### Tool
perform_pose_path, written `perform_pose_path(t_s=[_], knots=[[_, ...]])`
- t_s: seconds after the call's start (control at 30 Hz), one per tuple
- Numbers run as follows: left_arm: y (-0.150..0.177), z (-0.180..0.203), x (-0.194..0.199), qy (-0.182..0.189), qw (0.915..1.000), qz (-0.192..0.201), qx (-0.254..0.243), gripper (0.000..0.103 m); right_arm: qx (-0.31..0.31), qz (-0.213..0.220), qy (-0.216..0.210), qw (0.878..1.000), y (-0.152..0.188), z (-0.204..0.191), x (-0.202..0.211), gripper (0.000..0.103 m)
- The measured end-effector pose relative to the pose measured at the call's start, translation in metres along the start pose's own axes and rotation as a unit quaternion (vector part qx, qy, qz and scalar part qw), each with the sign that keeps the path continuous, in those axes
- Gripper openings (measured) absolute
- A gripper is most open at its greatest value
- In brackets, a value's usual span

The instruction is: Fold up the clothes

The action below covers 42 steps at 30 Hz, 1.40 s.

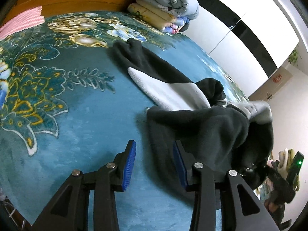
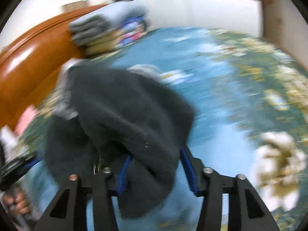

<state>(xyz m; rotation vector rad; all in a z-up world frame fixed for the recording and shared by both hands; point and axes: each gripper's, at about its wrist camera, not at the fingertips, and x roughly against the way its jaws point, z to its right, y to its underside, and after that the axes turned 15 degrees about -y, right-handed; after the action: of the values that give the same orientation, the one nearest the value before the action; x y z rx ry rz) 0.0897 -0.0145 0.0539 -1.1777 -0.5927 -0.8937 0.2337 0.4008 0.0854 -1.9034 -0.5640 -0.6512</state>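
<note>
In the left wrist view, the left gripper hovers with its blue-padded jaws spread wide and nothing between them, over the teal floral blanket. The black-and-white fleece garment lies just ahead on that blanket, one sleeve stretched toward the folded quilts at the blanket's far edge. In the right wrist view (heavily motion-blurred), the right gripper has its jaws apart, with dark fleece bunched between them above the blanket; whether they pinch it I cannot tell.

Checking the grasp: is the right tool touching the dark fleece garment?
Touching. The right wrist view shows the dark fleece garment draped between the right tool fingers, against the blue pads.
</note>
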Motion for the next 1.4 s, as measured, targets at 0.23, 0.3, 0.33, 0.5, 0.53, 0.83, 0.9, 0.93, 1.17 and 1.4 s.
perform_pose_path(t_s=[0.23, 0.3, 0.33, 0.5, 0.53, 0.83, 0.9, 0.93, 1.17, 1.4], knots=[[-0.009, 0.006, -0.019, 0.014, 0.9996, -0.025, 0.005, 0.045, -0.071, 0.048, 0.075, 0.993, -0.010, 0.061, 0.021, 0.033], [-0.006, 0.002, -0.024, 0.020, 0.9988, -0.039, 0.020, 0.045, -0.089, 0.059, 0.084, 0.991, -0.005, 0.071, 0.028, 0.033], [-0.004, 0.000, -0.027, 0.022, 0.9984, -0.044, 0.027, 0.047, -0.098, 0.066, 0.088, 0.989, -0.002, 0.074, 0.035, 0.033], [-0.012, -0.006, -0.037, 0.007, 0.9982, -0.044, 0.041, 0.052, -0.129, 0.087, 0.101, 0.983, 0.004, 0.094, 0.051, 0.030], [-0.016, -0.005, -0.038, 0.008, 0.9980, -0.044, 0.045, 0.053, -0.134, 0.091, 0.096, 0.982, 0.004, 0.097, 0.053, 0.030], [-0.039, 0.039, -0.022, -0.016, 0.9994, -0.006, -0.030, 0.057, -0.086, 0.096, -0.011, 0.992, 0.011, 0.062, 0.070, 0.056], [-0.041, 0.036, -0.026, -0.015, 0.9997, -0.014, -0.016, 0.057, -0.097, 0.074, -0.035, 0.992, 0.014, 0.059, 0.060, 0.069], [-0.041, 0.033, -0.028, -0.011, 0.9997, -0.021, -0.007, 0.057, -0.122, 0.059, -0.055, 0.989, 0.018, 0.062, 0.054, 0.069], [-0.039, 0.012, -0.046, -0.032, 0.9981, -0.046, 0.027, 0.057, -0.186, -0.028, -0.179, 0.966, 0.041, 0.039, 0.011, 0.069], [-0.025, 0.002, -0.044, -0.020, 0.9977, -0.051, 0.041, 0.057, -0.180, -0.052, -0.186, 0.965, 0.047, 0.015, -0.022, 0.052]])
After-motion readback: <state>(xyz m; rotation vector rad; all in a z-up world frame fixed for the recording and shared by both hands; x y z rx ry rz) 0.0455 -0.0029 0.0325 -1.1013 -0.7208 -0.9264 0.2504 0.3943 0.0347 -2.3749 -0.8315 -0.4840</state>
